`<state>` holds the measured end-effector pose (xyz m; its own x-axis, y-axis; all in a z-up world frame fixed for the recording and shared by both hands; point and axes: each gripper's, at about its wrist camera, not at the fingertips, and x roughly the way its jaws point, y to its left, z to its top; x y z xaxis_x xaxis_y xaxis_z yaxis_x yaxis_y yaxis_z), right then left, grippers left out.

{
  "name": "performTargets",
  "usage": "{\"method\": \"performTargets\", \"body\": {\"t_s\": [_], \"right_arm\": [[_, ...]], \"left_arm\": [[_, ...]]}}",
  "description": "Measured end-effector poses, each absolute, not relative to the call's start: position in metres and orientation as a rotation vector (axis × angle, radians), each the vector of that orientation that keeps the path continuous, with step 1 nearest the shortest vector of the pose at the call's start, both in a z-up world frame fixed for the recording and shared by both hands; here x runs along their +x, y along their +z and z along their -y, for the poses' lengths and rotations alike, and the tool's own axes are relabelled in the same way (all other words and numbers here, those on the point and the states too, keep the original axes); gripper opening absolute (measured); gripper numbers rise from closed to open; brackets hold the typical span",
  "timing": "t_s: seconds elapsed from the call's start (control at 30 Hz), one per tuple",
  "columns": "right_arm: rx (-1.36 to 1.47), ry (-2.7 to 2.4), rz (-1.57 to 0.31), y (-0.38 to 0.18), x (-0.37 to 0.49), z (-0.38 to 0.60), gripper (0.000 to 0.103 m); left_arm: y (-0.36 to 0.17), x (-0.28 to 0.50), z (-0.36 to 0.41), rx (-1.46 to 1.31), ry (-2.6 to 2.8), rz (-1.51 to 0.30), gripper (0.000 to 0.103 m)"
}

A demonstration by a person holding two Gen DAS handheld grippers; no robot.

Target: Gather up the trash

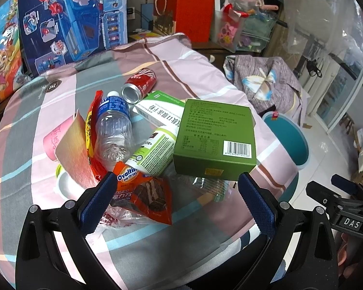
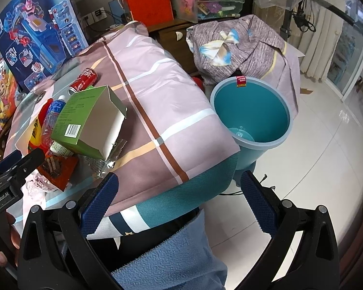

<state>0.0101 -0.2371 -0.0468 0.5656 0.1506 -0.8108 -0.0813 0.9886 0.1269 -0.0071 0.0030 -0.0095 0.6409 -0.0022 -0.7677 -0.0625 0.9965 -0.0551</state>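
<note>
A heap of trash is gathered on a surface draped in a pink, grey and teal striped cover (image 1: 171, 67). On top of the heap a green carton (image 1: 215, 140) is perched, tilted, over a white-and-green bottle (image 1: 155, 149); beside these lie a clear plastic bottle (image 1: 112, 130), a red soda can (image 1: 139, 84) and an orange Ovaltine wrapper (image 1: 145, 193). The left claw (image 1: 176, 200) is held released, with nothing between its jaws, just short of the wrapper. The right claw (image 2: 179, 203) is likewise spread and empty, over the cover's near corner.

A slide is the likely failure: if the carton is nudged rather than gripped squarely, it could tip off the bottle and scatter the rounded items, and the can looks free to roll toward the far edge. The thin wrapper could be pinched together with the cover beneath it.

A teal bin (image 2: 251, 113) stands on the floor just beyond the cover's right edge, its mouth unobstructed and its inside seemingly bare. Open floor is available around it, while boxes crowd the far and left sides.
</note>
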Motion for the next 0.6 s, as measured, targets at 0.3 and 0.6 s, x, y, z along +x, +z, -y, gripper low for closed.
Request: {"method": "performTargets", "body": {"t_s": [0.3,0.6], "right_arm": [[0.073,0.283,-0.958,-0.036,0.024,0.203,0.097],[0.104,0.457,-1.016,-0.040,0.051,0.154,0.091]], "left_arm": [[-0.015,-0.006,-0.041,-0.124,0.079,-0.888,0.099],[-0.018,-0.005,-0.122,-0.230,0.171,-0.915,0.099]]}}
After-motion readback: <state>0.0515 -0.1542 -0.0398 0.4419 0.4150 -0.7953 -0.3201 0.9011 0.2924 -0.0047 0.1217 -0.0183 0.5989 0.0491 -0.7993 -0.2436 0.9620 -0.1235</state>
